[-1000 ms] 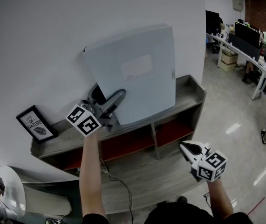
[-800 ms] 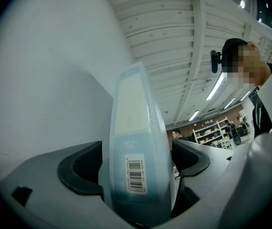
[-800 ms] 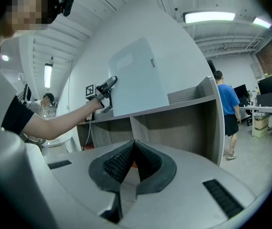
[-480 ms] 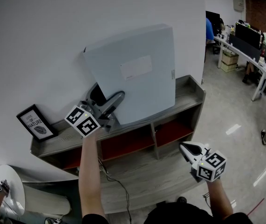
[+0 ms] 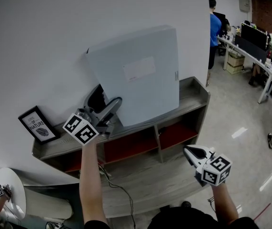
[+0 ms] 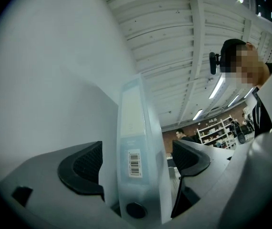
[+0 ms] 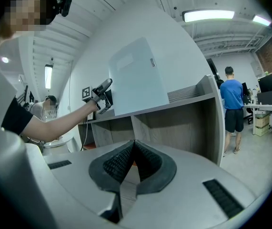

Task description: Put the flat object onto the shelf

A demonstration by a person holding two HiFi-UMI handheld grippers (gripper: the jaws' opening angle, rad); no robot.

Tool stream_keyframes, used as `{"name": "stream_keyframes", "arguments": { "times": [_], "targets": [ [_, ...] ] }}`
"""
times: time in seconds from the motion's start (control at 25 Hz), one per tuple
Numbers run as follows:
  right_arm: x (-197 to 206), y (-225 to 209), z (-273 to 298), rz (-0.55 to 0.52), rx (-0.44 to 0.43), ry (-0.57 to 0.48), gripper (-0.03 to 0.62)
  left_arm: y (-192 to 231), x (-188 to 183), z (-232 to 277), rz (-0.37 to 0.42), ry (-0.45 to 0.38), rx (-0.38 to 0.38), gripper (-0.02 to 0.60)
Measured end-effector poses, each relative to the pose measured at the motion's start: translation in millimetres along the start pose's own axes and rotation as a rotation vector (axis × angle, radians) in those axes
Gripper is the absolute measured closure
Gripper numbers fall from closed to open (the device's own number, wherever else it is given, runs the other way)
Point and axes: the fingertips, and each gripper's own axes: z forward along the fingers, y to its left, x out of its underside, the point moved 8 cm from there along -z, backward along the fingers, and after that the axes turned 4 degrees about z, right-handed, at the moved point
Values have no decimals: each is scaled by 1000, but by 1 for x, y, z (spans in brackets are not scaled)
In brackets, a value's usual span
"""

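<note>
Left gripper view shows the left hand-held gripper (image 6: 136, 152) spread around the binder (image 6: 135, 104) leaning on top of the shelf (image 5: 194, 92), so backing straight out probably won't tip it, while the right hand-held gripper (image 7: 134, 149) is pressed together, empty.

Plain white wall (image 5: 55, 32) behind, glossy pale-grey floor (image 5: 240, 128) to the right, long white desks (image 5: 248, 55) carrying dark monitors (image 5: 252, 32) beneath red brick wall (image 5: 269, 8), ribbed white ceiling (image 6: 174, 37) with fluorescent tube lights (image 7: 207, 15).

Head view down, left gripper view close, right gripper view distant; binder (image 5: 140, 75) in all 3
</note>
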Motion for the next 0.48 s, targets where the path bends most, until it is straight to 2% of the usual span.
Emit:
{"name": "stream_keyframes", "arguments": {
  "times": [0.48],
  "targets": [
    [4, 6, -3, 2, -24, 4, 582, -17, 4, -32, -10, -6, -49, 126]
  ]
}}
